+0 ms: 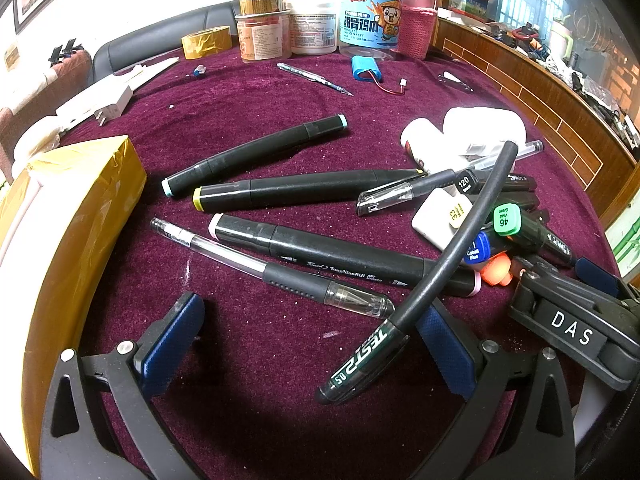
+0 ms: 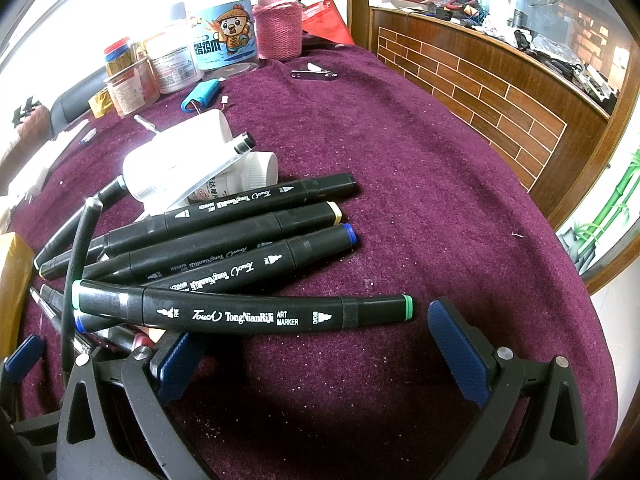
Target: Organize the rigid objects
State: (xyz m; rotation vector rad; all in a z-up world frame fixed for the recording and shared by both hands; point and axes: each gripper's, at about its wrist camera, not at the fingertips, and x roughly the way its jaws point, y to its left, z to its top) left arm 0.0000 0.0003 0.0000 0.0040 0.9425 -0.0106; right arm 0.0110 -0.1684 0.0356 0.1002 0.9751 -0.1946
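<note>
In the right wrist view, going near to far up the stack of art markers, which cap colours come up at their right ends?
Green-capped marker → blue-capped marker → pale yellow-capped marker → black-capped marker.

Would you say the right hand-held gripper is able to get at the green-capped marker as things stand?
Probably yes: the green-capped marker lies on top of the pile, just ahead of the open right hand-held gripper, with nothing across it.

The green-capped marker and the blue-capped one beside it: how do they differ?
The green-capped marker lies nearest the right gripper, crosswise on top of the pile; the blue-capped marker sits just behind, angled away. Green's cap ends are green, blue's are blue. Both are black Touch art markers of the same shape.
</note>
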